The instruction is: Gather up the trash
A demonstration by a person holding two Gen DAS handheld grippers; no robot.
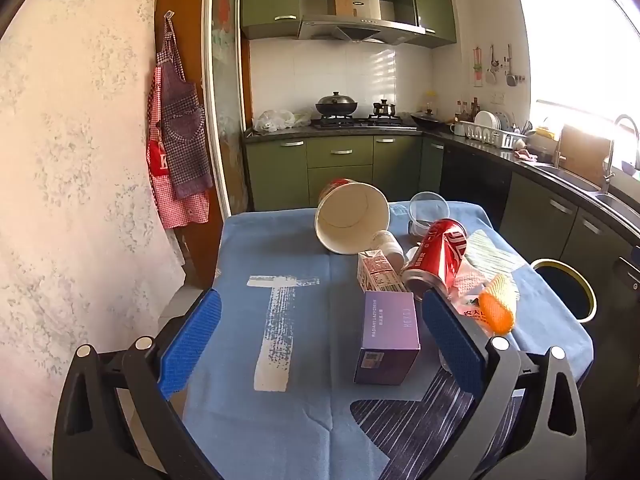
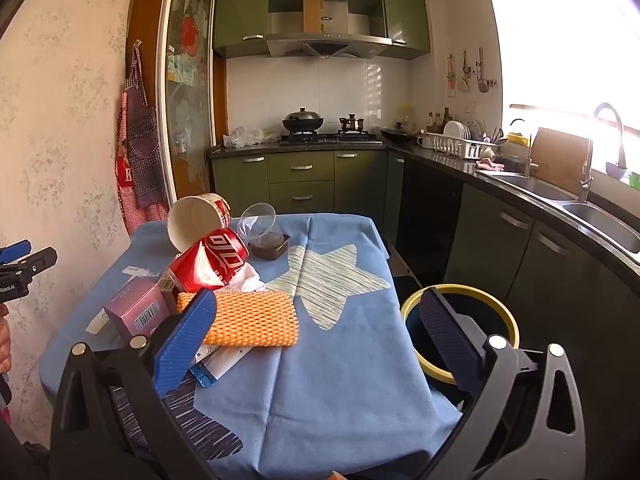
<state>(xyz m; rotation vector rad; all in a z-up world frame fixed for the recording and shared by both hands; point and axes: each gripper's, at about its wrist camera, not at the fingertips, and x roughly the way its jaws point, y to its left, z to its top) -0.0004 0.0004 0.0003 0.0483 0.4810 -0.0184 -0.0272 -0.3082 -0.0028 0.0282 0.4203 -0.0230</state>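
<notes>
Trash lies on a blue-clothed table (image 1: 280,240): a purple box (image 1: 388,336), a small milk carton (image 1: 378,272), a red soda can (image 1: 438,256), a tipped paper cup (image 1: 352,220), an orange foam net (image 1: 496,304) and a clear plastic cup (image 1: 428,208). My left gripper (image 1: 320,332) is open above the table, the purple box between its fingers. My right gripper (image 2: 316,332) is open over the table's right side, the orange net (image 2: 248,322) by its left finger. A yellow-rimmed bin (image 2: 460,320) stands right of the table.
The purple box (image 2: 136,308), can (image 2: 212,260), paper cup (image 2: 196,216), a dark tray (image 2: 270,248) and white tissue (image 2: 250,280) crowd the table's left. Green cabinets (image 2: 300,184), a counter with sink (image 2: 540,188) and a wall with aprons (image 1: 176,132) surround it.
</notes>
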